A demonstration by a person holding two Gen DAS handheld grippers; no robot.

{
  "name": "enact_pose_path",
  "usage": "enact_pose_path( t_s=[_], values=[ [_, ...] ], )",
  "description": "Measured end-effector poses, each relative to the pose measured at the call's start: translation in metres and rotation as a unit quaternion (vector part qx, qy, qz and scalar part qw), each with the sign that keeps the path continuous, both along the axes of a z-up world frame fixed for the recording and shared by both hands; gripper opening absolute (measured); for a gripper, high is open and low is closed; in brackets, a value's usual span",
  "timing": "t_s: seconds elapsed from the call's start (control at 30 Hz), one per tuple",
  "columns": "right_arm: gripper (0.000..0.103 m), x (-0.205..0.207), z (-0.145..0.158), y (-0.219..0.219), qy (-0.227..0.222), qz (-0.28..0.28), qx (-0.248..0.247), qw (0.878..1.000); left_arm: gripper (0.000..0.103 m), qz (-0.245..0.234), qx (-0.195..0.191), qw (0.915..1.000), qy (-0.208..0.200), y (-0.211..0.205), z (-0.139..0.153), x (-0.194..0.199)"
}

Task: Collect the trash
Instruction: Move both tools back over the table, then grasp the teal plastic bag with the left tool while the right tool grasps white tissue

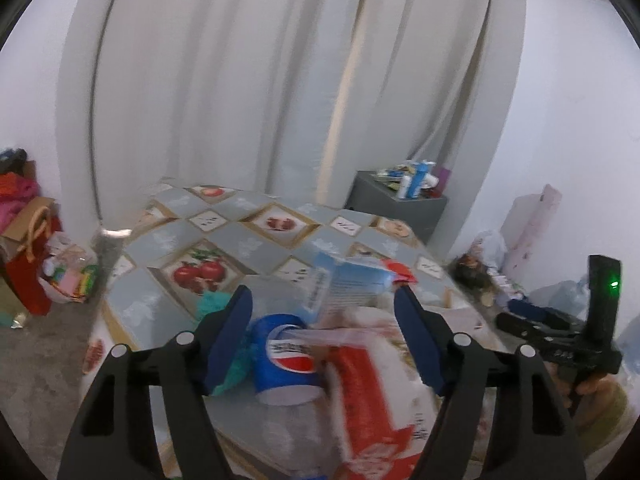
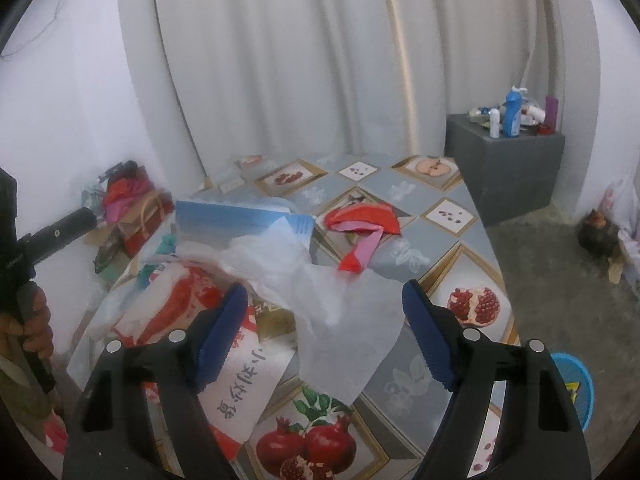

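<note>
A heap of trash lies on the fruit-print tablecloth (image 2: 448, 264): a blue Pepsi cup (image 1: 286, 360) on its side, a red-and-white bag (image 1: 372, 392) at its 3 o'clock, and white tissue (image 2: 340, 304). The left gripper (image 1: 324, 340) straddles cup and bag, jaws wide, not pressing. The right gripper (image 2: 324, 332) stands wide over the tissue. A red wrapper (image 2: 362, 220) lies at the tissue's 12 o'clock.

Motion blurs the red-and-white bag (image 1: 372, 392), its lower end cut off.

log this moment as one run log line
task: collect trash | left gripper: open over blue cup and red-white bag | right gripper: open over white tissue | nothing held
</note>
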State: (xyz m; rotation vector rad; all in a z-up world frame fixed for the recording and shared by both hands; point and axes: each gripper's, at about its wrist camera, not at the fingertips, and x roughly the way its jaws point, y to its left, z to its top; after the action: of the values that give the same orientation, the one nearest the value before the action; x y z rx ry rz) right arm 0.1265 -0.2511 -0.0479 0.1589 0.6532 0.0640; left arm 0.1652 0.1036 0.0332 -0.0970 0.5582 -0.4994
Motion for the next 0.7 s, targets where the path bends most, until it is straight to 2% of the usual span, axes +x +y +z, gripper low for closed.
enact_pose_path(
  t_s=[0.17,0.3,0.4,0.57,0.7],
  values=[
    [0.071,0.005,-0.006,0.001,0.009,0.008,0.003,1.000,0.062,0.024,0.025,0.9993,0.018,0.015,-0.016,0.010],
    [0.067,0.009,-0.014,0.002,0.026,0.018,0.005,0.999,0.055,0.043,0.042,0.9969,0.050,0.030,-0.038,0.022],
    [0.064,0.012,-0.019,0.002,0.034,0.024,0.012,0.999,0.053,0.056,0.030,0.9946,0.081,0.042,-0.053,0.039],
    [0.059,0.019,-0.024,0.005,0.043,0.034,0.025,0.998,0.053,0.054,-0.021,0.9890,0.136,0.054,-0.069,0.070],
    [0.054,0.023,-0.030,0.009,0.058,0.040,0.027,0.997,0.049,0.051,-0.029,0.9845,0.165,0.054,-0.082,0.087]
  ],
)
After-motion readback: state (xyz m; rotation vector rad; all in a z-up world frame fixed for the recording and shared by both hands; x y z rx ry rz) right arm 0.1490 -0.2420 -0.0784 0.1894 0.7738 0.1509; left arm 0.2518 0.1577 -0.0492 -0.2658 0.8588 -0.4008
